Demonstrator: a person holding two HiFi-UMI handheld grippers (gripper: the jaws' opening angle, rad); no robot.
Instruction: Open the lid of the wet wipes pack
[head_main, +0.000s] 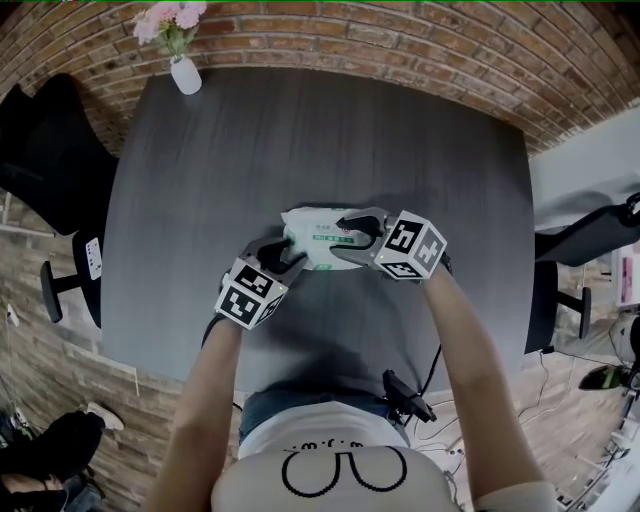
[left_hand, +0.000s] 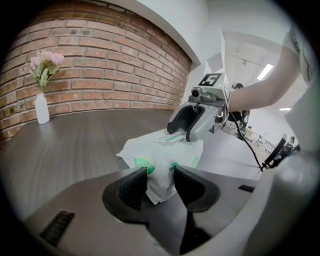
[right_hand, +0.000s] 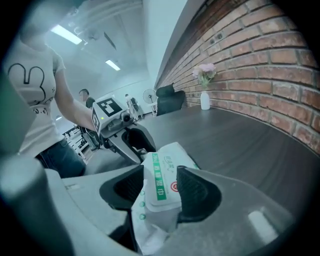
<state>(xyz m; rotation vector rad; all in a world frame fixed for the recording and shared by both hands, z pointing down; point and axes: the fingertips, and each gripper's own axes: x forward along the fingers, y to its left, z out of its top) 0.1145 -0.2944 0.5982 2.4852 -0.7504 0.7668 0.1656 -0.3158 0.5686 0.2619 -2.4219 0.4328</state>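
The wet wipes pack (head_main: 318, 240), white with green print, lies in the middle of the dark table (head_main: 300, 130), lifted slightly between both grippers. My left gripper (left_hand: 160, 182) is shut on the pack's (left_hand: 157, 152) crimped end flap at its near left end. My right gripper (right_hand: 161, 181) holds the other end: its pads press both sides of the pack (right_hand: 167, 157) where the white lid with a green stripe (right_hand: 159, 192) sits, lid down flat. In the head view the left gripper (head_main: 290, 262) and right gripper (head_main: 357, 237) face each other across the pack.
A white vase with pink flowers (head_main: 184, 68) stands at the table's far left corner by the brick wall. Black chairs stand left (head_main: 50, 150) and right (head_main: 585, 240) of the table.
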